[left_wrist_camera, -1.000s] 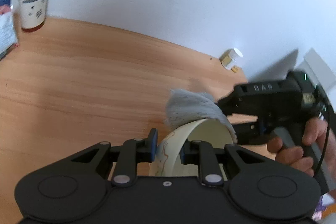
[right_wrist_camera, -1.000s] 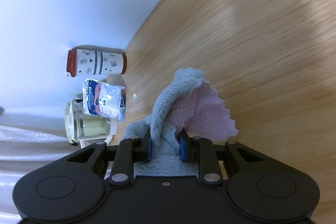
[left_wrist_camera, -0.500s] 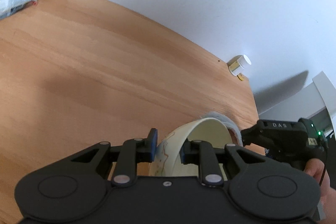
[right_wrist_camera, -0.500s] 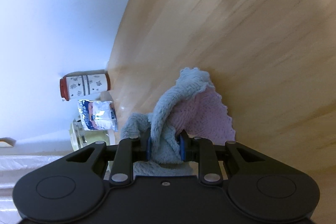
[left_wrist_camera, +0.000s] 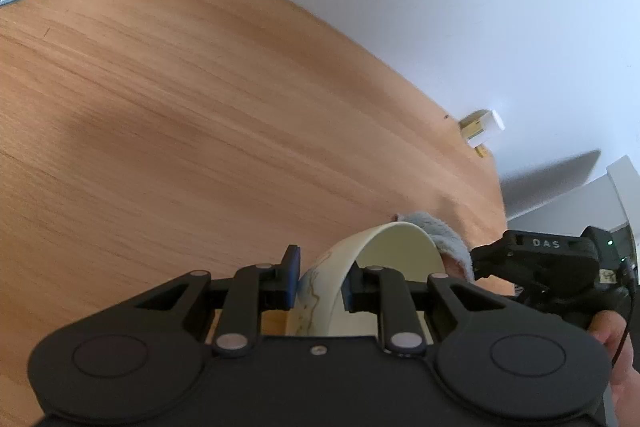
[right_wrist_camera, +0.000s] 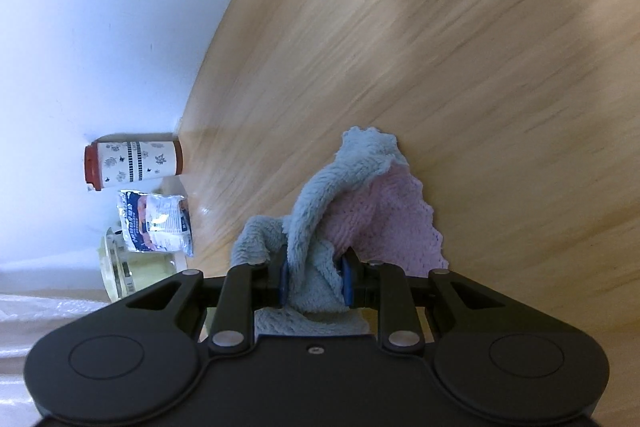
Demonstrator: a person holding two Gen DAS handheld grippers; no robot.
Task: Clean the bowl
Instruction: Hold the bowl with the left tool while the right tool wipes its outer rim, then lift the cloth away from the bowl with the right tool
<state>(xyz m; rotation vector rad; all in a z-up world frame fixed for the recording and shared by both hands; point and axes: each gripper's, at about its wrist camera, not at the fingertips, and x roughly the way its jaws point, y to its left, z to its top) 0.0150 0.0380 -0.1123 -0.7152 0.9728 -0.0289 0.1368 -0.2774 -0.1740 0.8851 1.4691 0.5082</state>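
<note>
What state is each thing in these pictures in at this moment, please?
Bowl: tilted on edge, wall clamped by the left gripper.
Cloth: bunched, clamped in the right gripper, lying against the bowl's far rim.
Tumbler: lid on.
Snack bag: looks sealed.
Small bottle: capped, by the wall.

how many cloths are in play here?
1. The cloth, grey on one side and pink on the other, is clamped in the right gripper, its edge showing behind the bowl. More may be out of frame.
</note>
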